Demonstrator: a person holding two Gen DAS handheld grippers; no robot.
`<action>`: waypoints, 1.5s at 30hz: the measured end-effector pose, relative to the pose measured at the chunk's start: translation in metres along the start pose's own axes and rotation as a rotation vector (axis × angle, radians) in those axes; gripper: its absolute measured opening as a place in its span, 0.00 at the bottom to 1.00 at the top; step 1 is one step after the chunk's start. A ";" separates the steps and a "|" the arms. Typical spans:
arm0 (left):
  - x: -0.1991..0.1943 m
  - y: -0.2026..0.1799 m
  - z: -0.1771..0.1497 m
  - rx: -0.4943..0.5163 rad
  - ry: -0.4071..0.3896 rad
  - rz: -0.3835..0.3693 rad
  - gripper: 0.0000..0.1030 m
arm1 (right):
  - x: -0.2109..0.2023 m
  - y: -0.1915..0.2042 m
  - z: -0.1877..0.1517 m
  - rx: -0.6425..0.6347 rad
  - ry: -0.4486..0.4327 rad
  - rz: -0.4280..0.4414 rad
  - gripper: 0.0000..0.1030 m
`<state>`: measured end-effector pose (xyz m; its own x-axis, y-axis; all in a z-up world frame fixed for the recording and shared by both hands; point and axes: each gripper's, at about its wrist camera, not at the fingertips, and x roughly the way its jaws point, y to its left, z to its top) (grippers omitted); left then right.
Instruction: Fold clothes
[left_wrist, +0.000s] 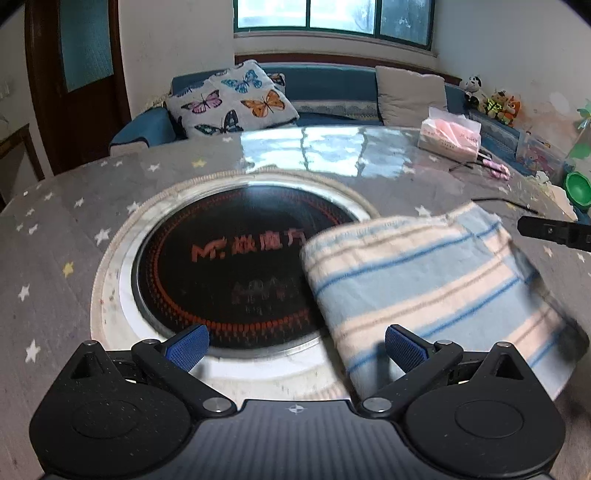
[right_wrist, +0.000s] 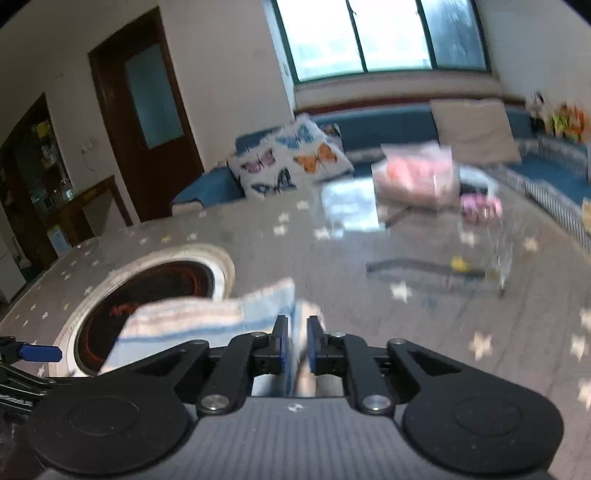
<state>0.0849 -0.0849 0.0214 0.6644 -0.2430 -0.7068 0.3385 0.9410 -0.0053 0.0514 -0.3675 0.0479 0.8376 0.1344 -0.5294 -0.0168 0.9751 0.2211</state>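
Note:
A blue, white and beige striped cloth hangs in a folded sheet over the right side of the round table. My left gripper is open and empty, its blue pads on either side of the cloth's near left corner. My right gripper is shut on the striped cloth at one edge and holds it lifted above the table; this view is blurred. Part of the right gripper shows at the right edge of the left wrist view.
A black round cooktop is set in the grey star-print table. A pink tissue pack and a black cable lie at the far right. A blue sofa with a butterfly cushion stands behind.

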 end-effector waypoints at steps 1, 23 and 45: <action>0.001 -0.001 0.004 0.002 -0.007 0.004 1.00 | 0.000 0.003 0.004 -0.012 -0.003 0.023 0.12; 0.064 0.009 0.037 -0.002 0.041 0.137 1.00 | 0.049 0.013 -0.002 -0.104 0.126 0.072 0.18; 0.096 -0.058 0.067 0.107 0.062 -0.004 1.00 | 0.056 0.008 0.006 -0.118 0.129 0.080 0.19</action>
<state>0.1738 -0.1784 0.0018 0.6212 -0.2289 -0.7495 0.4125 0.9087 0.0643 0.1008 -0.3537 0.0248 0.7544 0.2267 -0.6161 -0.1509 0.9732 0.1733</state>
